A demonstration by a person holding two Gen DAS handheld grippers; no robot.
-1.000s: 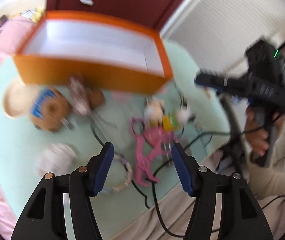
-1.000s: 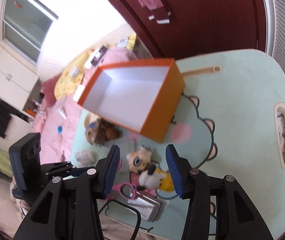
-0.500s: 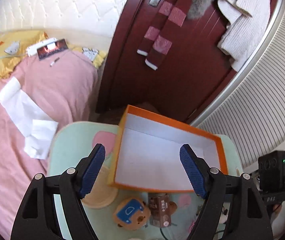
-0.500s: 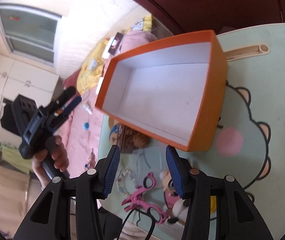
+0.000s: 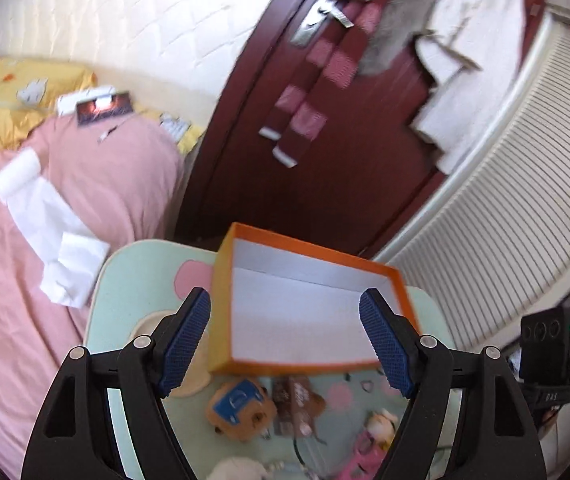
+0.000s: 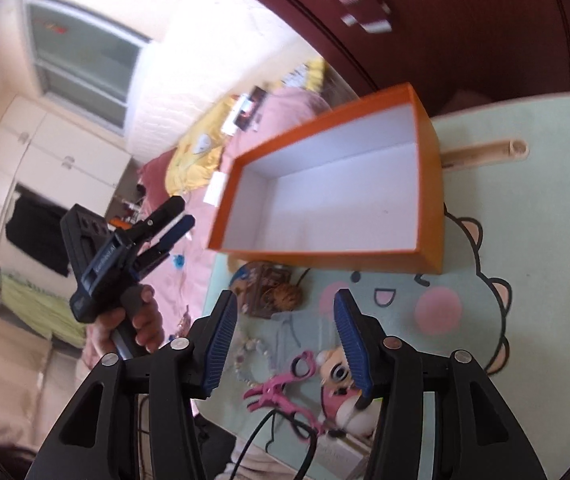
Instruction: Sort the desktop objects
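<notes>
An empty orange box (image 5: 309,316) with a white inside stands on the mint-green table (image 5: 125,276); it also shows in the right wrist view (image 6: 337,200). Small toys lie in front of it: a brown bear with a blue patch (image 5: 239,404), a pink clip (image 6: 281,394), a bead bracelet (image 6: 253,356), a pink plush (image 6: 339,388). My left gripper (image 5: 285,340) is open and empty, held high above the table, and also shows in the right wrist view (image 6: 165,220). My right gripper (image 6: 285,340) is open and empty above the toys.
A pink bed (image 5: 65,208) with white paper (image 5: 57,240) lies left of the table. A dark red door (image 5: 325,120) and a white slatted panel (image 5: 505,220) stand behind. A black cable (image 6: 269,436) runs off the table's near edge.
My left gripper rose from low over the toys to high above the table, tilting up toward the door. My right gripper moved closer over the toys, the box now nearer.
</notes>
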